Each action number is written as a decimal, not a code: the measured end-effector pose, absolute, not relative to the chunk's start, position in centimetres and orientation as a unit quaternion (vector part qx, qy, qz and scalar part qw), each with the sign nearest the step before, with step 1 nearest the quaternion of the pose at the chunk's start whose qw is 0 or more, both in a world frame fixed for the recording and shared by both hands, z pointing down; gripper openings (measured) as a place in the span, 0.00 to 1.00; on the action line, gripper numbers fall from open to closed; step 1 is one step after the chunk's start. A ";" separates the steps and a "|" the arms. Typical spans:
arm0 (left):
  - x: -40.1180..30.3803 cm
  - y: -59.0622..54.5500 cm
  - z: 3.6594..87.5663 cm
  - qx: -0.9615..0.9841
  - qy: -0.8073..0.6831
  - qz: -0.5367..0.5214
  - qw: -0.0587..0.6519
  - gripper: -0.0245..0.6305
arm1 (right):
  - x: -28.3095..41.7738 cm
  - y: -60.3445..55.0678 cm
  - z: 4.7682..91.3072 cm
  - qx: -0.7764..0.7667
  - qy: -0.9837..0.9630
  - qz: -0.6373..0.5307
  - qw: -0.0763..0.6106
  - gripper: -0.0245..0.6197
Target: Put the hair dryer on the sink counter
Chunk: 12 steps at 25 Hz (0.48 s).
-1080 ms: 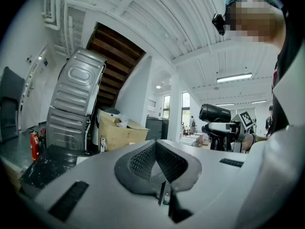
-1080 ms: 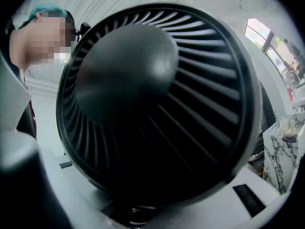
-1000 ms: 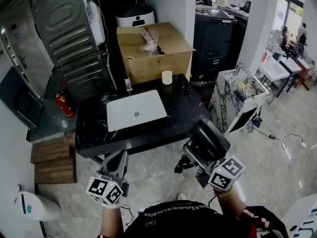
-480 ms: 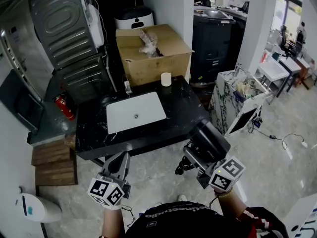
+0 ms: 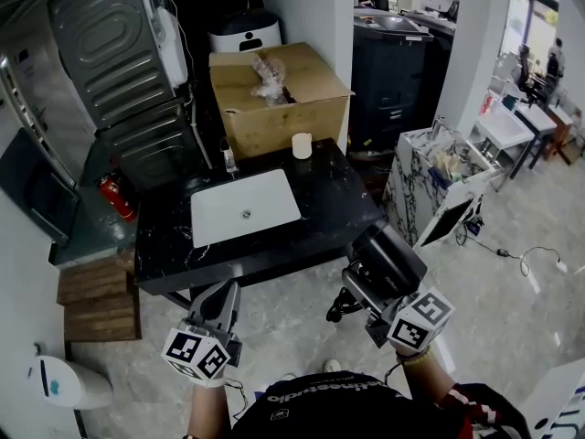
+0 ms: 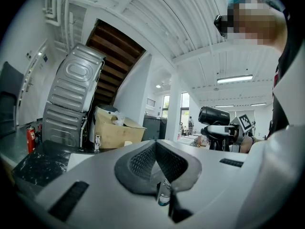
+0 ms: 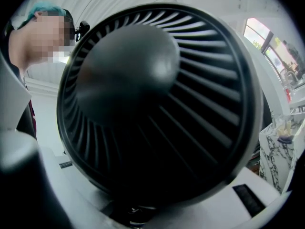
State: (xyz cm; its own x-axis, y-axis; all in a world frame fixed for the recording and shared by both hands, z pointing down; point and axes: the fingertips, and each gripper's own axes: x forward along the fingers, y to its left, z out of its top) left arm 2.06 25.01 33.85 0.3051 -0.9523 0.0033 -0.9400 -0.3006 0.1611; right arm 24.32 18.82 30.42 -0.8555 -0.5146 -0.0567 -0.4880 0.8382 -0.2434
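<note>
Hair dryer (image 5: 386, 262) clamped in right gripper (image 5: 368, 291)
Left gripper (image 5: 221, 289) closed, empty; table (image 5: 324, 219) lies ahead of both.

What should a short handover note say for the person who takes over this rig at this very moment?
Left tongs: shut and empty, held low in front of the counter.
Right tongs: shut on the hair dryer, which is in the air over the floor, off the near right corner of the sink counter.
Counter: white basin in the middle, bare black stone to its right.
Done: the dryer is gripped.
Left: carry it over the counter, probably to the bare stone right of the basin, set it down, then open the right tongs.
</note>
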 end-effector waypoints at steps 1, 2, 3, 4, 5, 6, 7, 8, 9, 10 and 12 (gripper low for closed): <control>2.4 24.8 33.8 0.805 -0.587 -0.047 0.066 0.06 | 24.7 18.6 30.5 -0.261 0.957 -0.112 0.059 0.37; 2.8 24.5 33.8 0.806 -0.586 -0.046 0.065 0.06 | 25.0 18.4 30.6 -0.260 0.957 -0.115 0.060 0.37; 3.2 24.3 33.8 0.807 -0.585 -0.045 0.063 0.06 | 25.4 18.2 30.7 -0.259 0.957 -0.119 0.061 0.37; 3.5 24.0 33.9 0.808 -0.584 -0.044 0.063 0.06 | 25.7 18.0 30.8 -0.256 0.957 -0.122 0.063 0.37; 3.9 23.7 34.0 0.808 -0.584 -0.043 0.063 0.06 | 26.1 17.8 30.9 -0.255 0.957 -0.125 0.065 0.37; 4.4 23.4 34.0 0.808 -0.584 -0.042 0.064 0.06 | 26.5 17.5 31.0 -0.254 0.957 -0.128 0.065 0.37; 4.9 23.1 34.1 0.809 -0.584 -0.041 0.063 0.06 | 27.0 17.2 31.1 -0.253 0.957 -0.129 0.063 0.37; 5.3 22.8 34.1 0.808 -0.584 -0.040 0.064 0.06 | 27.4 16.9 31.3 -0.253 0.957 -0.129 0.061 0.37; 5.8 22.6 34.1 0.807 -0.585 -0.039 0.065 0.06 | 27.8 16.7 31.4 -0.253 0.957 -0.130 0.060 0.37; 6.2 22.4 34.2 0.807 -0.585 -0.038 0.064 0.06 | 28.2 16.4 31.7 -0.252 0.957 -0.130 0.059 0.37; 7.0 22.1 34.7 0.810 -0.583 -0.033 0.059 0.06 | 28.9 15.9 32.2 -0.250 0.958 -0.131 0.059 0.37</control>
